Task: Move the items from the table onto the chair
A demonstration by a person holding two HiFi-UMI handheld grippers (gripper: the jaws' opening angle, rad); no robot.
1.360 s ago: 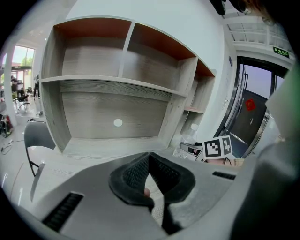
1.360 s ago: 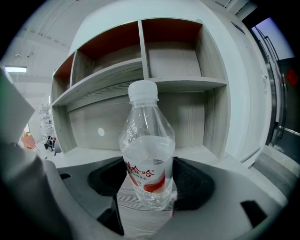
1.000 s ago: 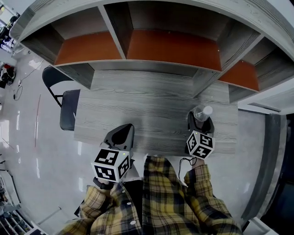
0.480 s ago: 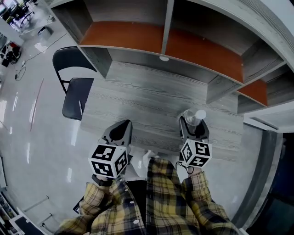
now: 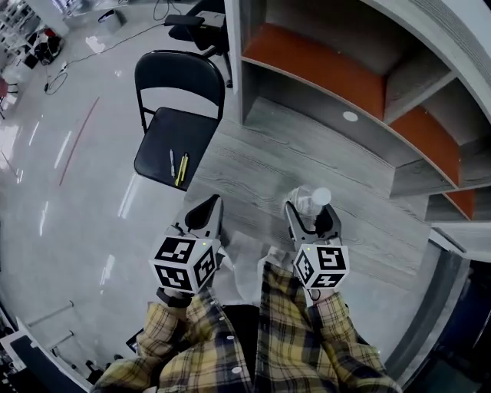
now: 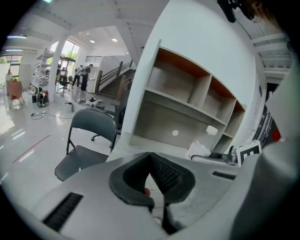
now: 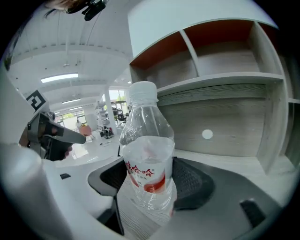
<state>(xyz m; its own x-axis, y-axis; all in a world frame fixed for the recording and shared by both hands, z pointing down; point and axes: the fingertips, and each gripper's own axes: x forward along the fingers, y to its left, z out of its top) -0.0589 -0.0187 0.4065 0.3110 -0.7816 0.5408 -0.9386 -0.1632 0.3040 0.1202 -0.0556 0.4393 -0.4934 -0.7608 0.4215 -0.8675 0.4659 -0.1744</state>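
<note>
A clear water bottle (image 5: 311, 201) with a white cap and a red-and-white label (image 7: 145, 176) stands upright in my right gripper (image 5: 311, 216), whose jaws are shut on its body (image 7: 147, 183) just over the grey wooden table (image 5: 261, 165). My left gripper (image 5: 203, 219) is shut (image 6: 151, 164) near the table's left front corner. A tiny reddish spot shows between its pads, and I cannot tell what it is. The black folding chair (image 5: 175, 130) stands left of the table, ahead of the left gripper, and also shows in the left gripper view (image 6: 89, 136). Two thin pens (image 5: 178, 167) lie on its seat.
A shelf unit with orange back panels (image 5: 322, 69) stands on the table's far side. A small white disc (image 5: 350, 117) lies on the tabletop near it. An office chair (image 5: 196, 23) and cables (image 5: 54, 77) are on the glossy floor beyond the folding chair.
Both grippers have moved left along the table, the right one carrying the bottle. The view has swung left, so the chair is closer and the pens on its seat show.
</note>
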